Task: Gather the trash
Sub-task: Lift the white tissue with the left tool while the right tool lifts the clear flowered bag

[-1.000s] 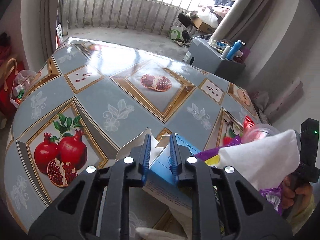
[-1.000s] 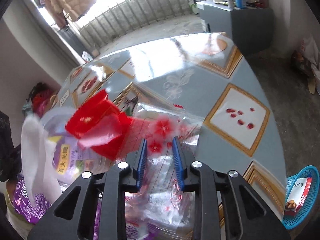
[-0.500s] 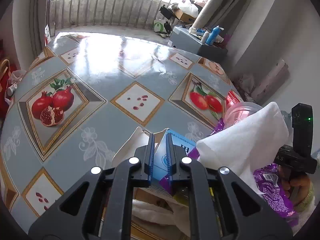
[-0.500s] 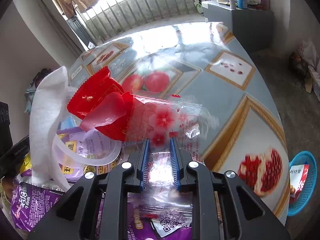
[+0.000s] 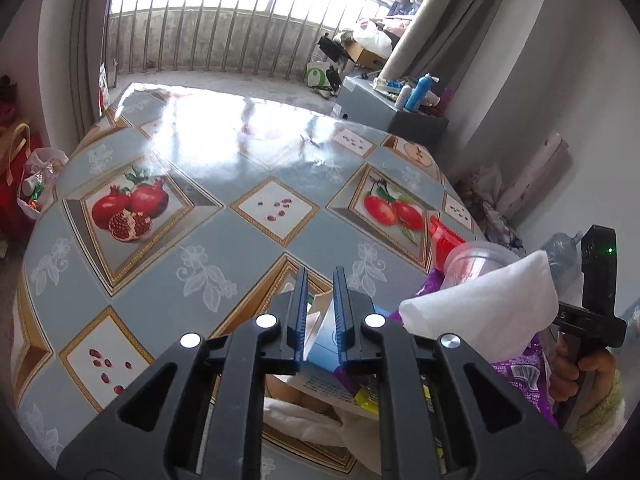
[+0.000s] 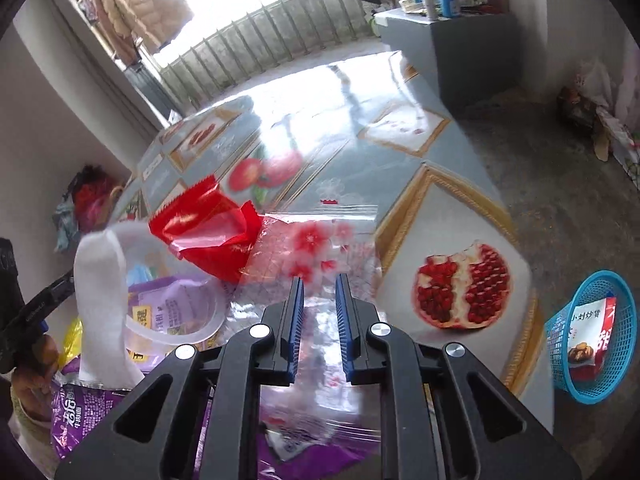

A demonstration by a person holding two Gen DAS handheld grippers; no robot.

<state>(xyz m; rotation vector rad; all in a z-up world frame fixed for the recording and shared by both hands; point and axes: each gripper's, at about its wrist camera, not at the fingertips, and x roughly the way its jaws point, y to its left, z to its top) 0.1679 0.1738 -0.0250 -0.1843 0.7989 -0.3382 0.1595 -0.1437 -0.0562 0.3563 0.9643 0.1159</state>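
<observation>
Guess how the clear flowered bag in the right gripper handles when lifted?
Likely floppy: the clear flowered bag already crinkles and sags. Probably very light, as thin see-through film. Glossy, so it may slip from the right gripper.

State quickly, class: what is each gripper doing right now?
Left gripper: closed on the blue carton.
Right gripper: jaws just closed further, gripping the clear flowered bag.

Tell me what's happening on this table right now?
A person is gathering trash over the fruit-patterned tablecloth. The left tool pinches a blue-and-white paper carton; the right tool, whose jaws have just been closing, grips a clear flower-printed plastic bag. A red wrapper, white tissue and purple snack bag bunch between them.
</observation>
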